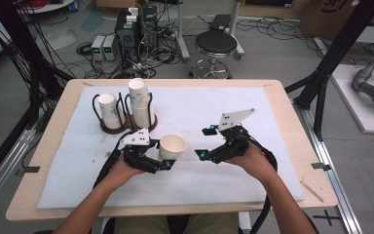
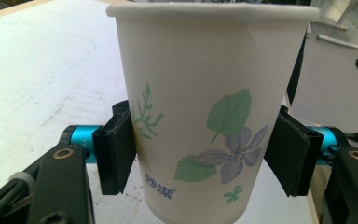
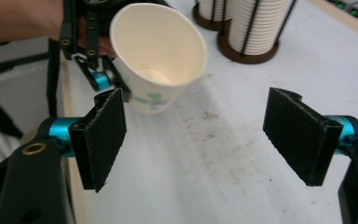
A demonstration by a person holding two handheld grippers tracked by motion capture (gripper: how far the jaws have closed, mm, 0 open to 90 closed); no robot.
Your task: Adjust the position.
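Observation:
A white paper cup (image 1: 172,146) printed with green leaves and a purple flower is held upright just above the white mat (image 1: 272,161). My left gripper (image 1: 163,157) is shut on it. In the left gripper view the cup (image 2: 205,112) sits between both black pads (image 2: 116,149), gripped low on its wall. The right gripper (image 1: 205,143) stands open a little to the right of the cup, with nothing between its fingers. In the right gripper view the cup (image 3: 161,60) tilts with its empty inside showing, beyond the open pads (image 3: 103,135).
Two wire cup holders on brown bases stand at the back left of the mat: a short stack (image 1: 110,111) and a taller stack (image 1: 140,101). The mat lies on a wooden table (image 1: 44,146). A stool (image 1: 215,46) and cables lie on the floor beyond.

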